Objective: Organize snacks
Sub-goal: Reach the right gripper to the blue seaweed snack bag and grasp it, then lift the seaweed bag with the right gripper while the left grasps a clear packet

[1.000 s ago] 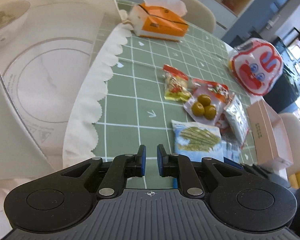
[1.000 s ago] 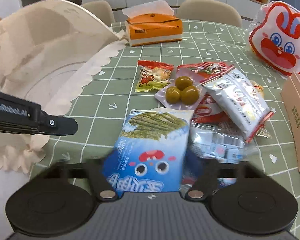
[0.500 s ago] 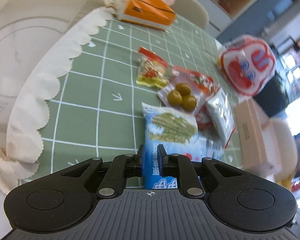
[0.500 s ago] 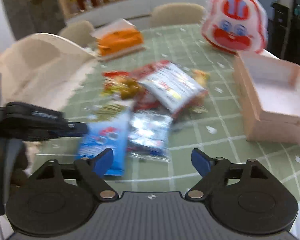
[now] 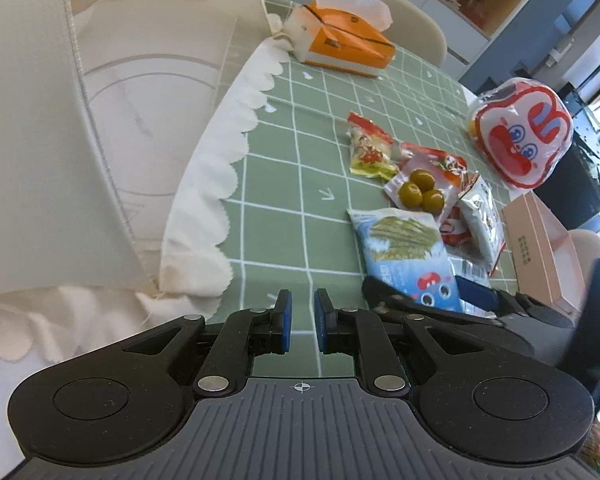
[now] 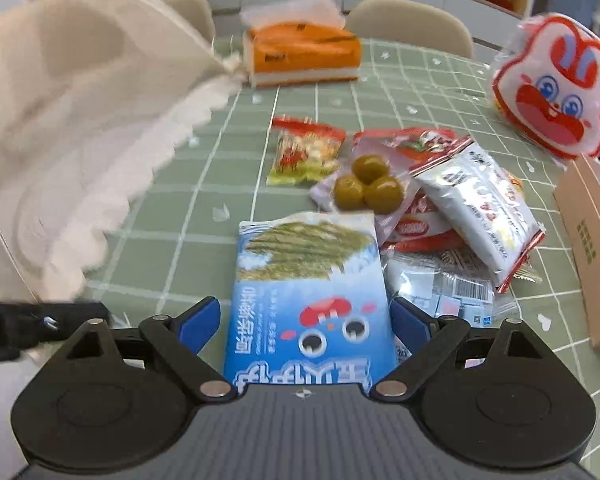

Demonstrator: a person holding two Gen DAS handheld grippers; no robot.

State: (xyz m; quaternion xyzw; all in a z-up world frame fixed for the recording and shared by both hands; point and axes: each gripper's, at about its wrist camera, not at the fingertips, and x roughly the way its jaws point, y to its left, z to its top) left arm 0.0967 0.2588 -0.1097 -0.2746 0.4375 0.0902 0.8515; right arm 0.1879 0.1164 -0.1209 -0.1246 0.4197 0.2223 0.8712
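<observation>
Snacks lie in a loose heap on the green checked tablecloth (image 6: 204,216), probably tipped out there so that they can be sorted one by one into the pink box (image 6: 588,248) at the right edge, which looks like the place for them. The blue seaweed packet (image 6: 308,292) is the nearest of the heap and lies flat, with its far end close to the packet of green plums (image 6: 364,192) and its right side against a clear packet (image 6: 440,292); a silver packet (image 6: 480,208) rests on top of the others, further right. The right gripper (image 6: 306,322) is wide open, with one blue finger on each side of the seaweed packet; I cannot tell if the fingers touch it, and nothing is clamped. I judge that it is set to close on this packet. The left gripper (image 5: 302,320) hovers over bare cloth on the left, fingers almost together with a narrow gap, holding nothing.
</observation>
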